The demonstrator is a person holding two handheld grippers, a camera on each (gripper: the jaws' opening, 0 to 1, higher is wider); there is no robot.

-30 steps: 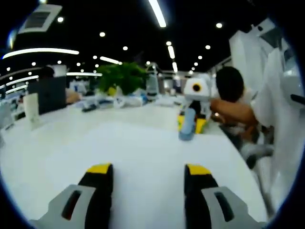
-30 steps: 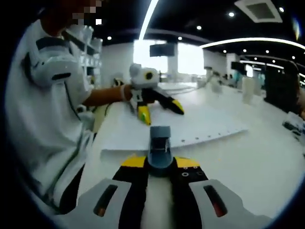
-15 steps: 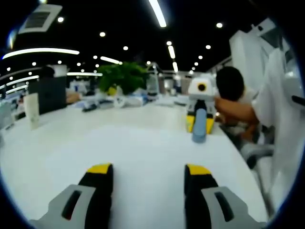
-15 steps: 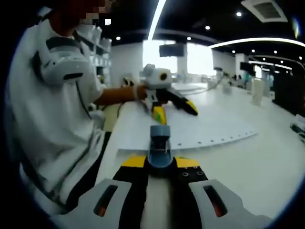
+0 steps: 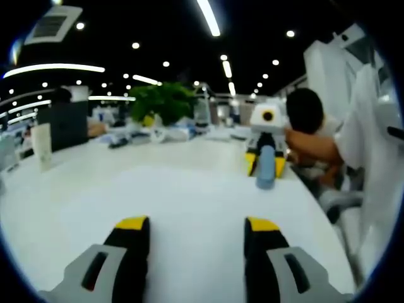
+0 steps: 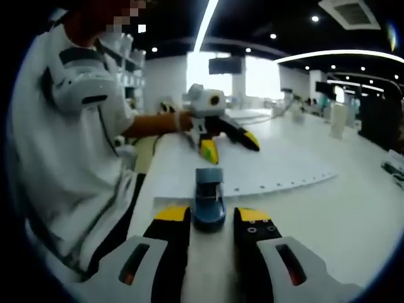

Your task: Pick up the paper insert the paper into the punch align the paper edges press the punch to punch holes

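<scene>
The blue-grey hole punch (image 6: 209, 199) stands on the white table (image 6: 353, 214) at the near edge of the paper sheet (image 6: 271, 167), which has a row of punched holes along that edge. My right gripper (image 6: 212, 214) is open, its yellow-tipped jaws on either side of the punch with small gaps. My left gripper (image 6: 230, 146) rests over the far part of the sheet, held by a hand, its jaws spread. In the left gripper view, my left gripper (image 5: 197, 224) is open over the paper (image 5: 189, 189) with nothing between its jaws. The right gripper (image 5: 267, 129) and punch (image 5: 266, 168) stand at the far right.
A person in a white shirt (image 6: 69, 158) stands along the table's left edge. Across the table are a green plant (image 5: 163, 101), a dark laptop (image 5: 63, 123), a white cup (image 5: 41, 144) and clutter. Bare tabletop lies right of the sheet.
My right gripper's jaws have spread and let go of the punch, which now stands free between them. The left gripper has stayed put.
</scene>
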